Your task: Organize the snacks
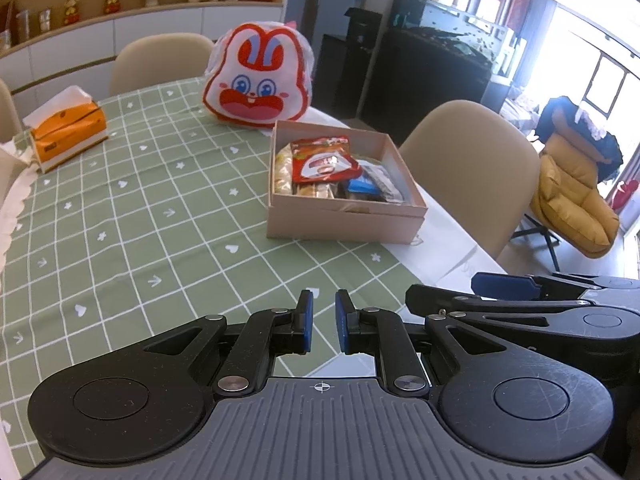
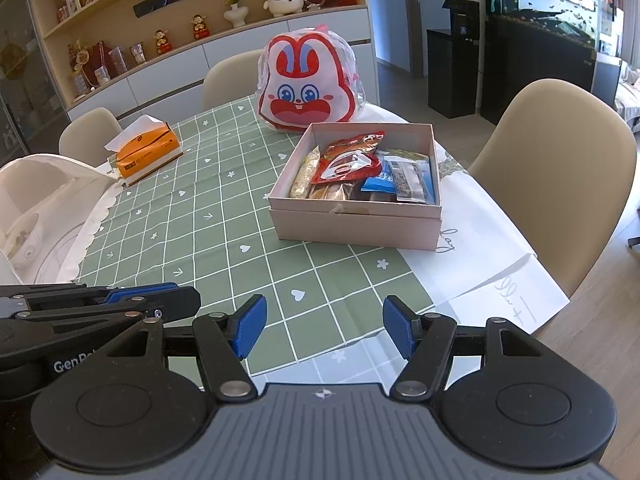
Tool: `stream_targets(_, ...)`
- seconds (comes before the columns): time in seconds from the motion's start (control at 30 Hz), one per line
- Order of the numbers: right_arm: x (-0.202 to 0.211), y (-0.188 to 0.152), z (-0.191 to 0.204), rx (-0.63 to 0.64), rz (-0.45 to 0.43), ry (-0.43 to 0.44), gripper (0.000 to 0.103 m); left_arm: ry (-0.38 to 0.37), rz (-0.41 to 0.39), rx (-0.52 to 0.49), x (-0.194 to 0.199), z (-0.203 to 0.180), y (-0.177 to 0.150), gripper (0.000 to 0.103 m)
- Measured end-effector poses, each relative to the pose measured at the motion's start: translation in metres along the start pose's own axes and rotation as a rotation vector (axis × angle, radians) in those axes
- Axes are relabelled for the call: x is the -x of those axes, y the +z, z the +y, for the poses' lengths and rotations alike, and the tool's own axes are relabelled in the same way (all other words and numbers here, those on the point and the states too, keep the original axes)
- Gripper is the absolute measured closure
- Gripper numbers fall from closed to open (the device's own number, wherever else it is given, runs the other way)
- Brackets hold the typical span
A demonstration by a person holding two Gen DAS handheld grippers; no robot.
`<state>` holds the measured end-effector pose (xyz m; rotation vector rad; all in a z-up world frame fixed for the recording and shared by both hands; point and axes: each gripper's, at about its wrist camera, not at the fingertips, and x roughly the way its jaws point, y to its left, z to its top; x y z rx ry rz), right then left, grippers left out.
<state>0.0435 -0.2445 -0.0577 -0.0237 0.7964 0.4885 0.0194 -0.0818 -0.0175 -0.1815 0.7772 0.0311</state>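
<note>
A: Looking along the left gripper [image 1: 324, 322] from its own camera, what fills the frame?

B: Its two blue pads stand close together at lower centre with only a narrow slit between them, gripping nothing. Under them lies a green checked cloth [image 1: 160, 208] on the table. The right gripper [image 1: 502, 286] pokes in from the lower right edge, seen sideways.

A: Where are the snacks?

B: In an open pink box [image 1: 344, 224] right of centre. A red packet [image 1: 322, 160] lies on top, a blue packet [image 1: 362, 186] beside it to the right, and pale wrapped items along the left wall of the box. I cannot tell how many packets there are.

A: What lies behind the box?

B: A bunny bag [image 1: 258, 76], red and white, at upper centre, just beyond the far edge of the box. An orange tissue box [image 1: 68, 136] sits at middle left, well apart from both.

A: And the right camera?

B: The right gripper [image 2: 324, 328] has its fingers spread wide at lower centre, holding nothing. The left gripper [image 2: 140, 294] enters from the lower left edge. The box [image 2: 352, 228] sits right of centre, the red packet [image 2: 348, 160] on top, the bunny bag [image 2: 308, 84] behind it. The tissue box [image 2: 146, 152] is at middle left. A beige chair [image 2: 560, 184] stands at the right.
</note>
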Motion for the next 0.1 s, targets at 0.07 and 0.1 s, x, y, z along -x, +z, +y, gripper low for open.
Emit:
stream_targets(0.07, -0.0005, -0.0001, -0.0006, 0.000, 0.001, -0.004, 0.038, 0.002, -0.019, -0.016, -0.0001, -0.0016, -0.0014, 0.087)
stream_targets(0.1, -0.0008, 0.0001, -0.0010, 0.001, 0.002, -0.004, 0.038, 0.007, -0.029, -0.020, -0.0002, -0.0021, -0.0019, 0.087)
